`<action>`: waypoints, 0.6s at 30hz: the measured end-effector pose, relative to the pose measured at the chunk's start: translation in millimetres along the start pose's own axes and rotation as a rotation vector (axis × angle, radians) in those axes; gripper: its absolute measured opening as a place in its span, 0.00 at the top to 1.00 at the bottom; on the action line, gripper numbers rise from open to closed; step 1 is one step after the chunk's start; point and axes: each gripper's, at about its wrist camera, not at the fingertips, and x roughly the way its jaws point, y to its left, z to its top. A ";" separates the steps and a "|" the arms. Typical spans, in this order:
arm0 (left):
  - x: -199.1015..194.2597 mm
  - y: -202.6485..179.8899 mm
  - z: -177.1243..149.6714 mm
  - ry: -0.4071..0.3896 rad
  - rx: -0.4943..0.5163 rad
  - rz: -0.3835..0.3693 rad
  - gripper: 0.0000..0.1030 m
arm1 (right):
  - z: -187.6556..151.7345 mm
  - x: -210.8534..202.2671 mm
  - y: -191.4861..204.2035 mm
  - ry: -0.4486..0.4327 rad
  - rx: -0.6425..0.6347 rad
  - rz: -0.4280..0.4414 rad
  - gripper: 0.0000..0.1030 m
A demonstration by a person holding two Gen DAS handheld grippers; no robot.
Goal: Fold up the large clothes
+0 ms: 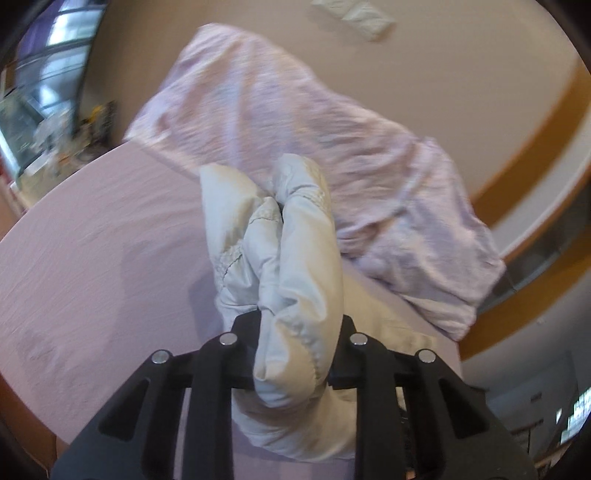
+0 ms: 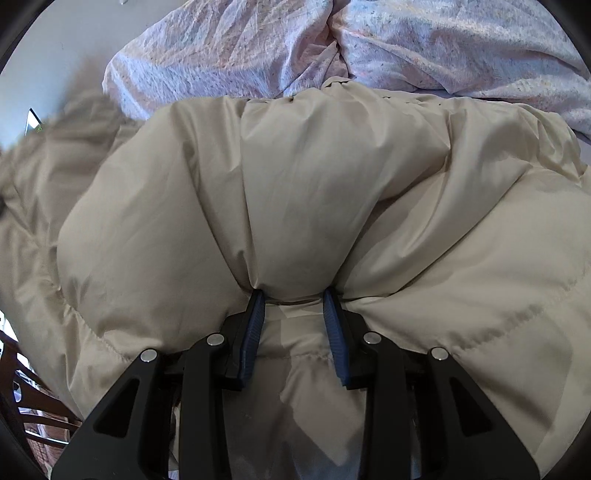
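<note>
- The left gripper (image 1: pixel 297 328) has its fingertips wholly buried under a bunched roll of pale puffer jacket (image 1: pixel 291 266), so the pads are hidden; the jaws stand clenched on that fabric
- The left wrist view is smeared with blur, and what lies far off to the gripper's left reads only as glass and clutter
- The right gripper (image 2: pixel 295 295) shows blue ribbed pads (image 2: pixel 334 332), their tips sunk into a fold of the beige jacket; the jaws grip a pinched ridge of it with a gap between them lower down
- In the right wrist view the jacket (image 2: pixel 295 184) fills nearly everything ahead and to both sides, cut off at the lower edge
- The jacket is smooth, slightly shiny shell cloth, quilted into puffy channels with stitched seams, creased where it gathers toward the pads
- Beyond the jacket, ahead of both grippers, lies a crumpled duvet (image 2: pixel 443 44) in pale pink crinkled cotton with fine specks
- Left of the left gripper stretches a flat pink bedsheet (image 1: pixel 92 240), faintly wrinkled
- Dark wooden slats (image 2: pixel 33 413) show low to the right gripper's left
- Above the duvet in the left view, a beige wall carries a white patch (image 1: pixel 354 14) too blurred to identify
</note>
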 end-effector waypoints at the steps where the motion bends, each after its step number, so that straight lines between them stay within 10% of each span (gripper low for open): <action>1: -1.5 -13.3 -0.3 0.000 0.021 -0.027 0.78 | 0.3 -0.3 -0.8 0.002 0.001 0.004 0.67; 18: 15.0 -153.2 -43.5 0.077 0.246 -0.239 0.78 | -6.7 -56.9 -50.9 -0.025 0.016 0.011 0.66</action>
